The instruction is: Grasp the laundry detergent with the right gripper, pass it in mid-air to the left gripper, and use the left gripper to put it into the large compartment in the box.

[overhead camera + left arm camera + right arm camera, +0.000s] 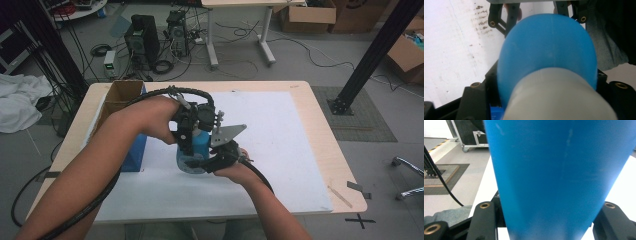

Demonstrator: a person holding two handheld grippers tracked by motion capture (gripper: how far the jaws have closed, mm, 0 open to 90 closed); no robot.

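A blue bottle [200,144] with a whitish cap stands upright on the white sheet [290,150] in the middle of the table. My left gripper [192,131] comes down on it from above. In the left gripper view the cap [559,97] sits tight between my left gripper [546,81] jaws, with the blue body [549,45] below it. My right gripper [202,162] holds the bottle low on its body from the near side. In the right gripper view the blue wall [554,170] stands between my right gripper [546,216] jaws, pressed on both sides.
An open cardboard box [120,97] rests on a blue box [134,150] at the table's left side. The wooden table edge [345,170] runs along the right. Computers [142,37], cables and a black post [375,55] stand on the floor beyond.
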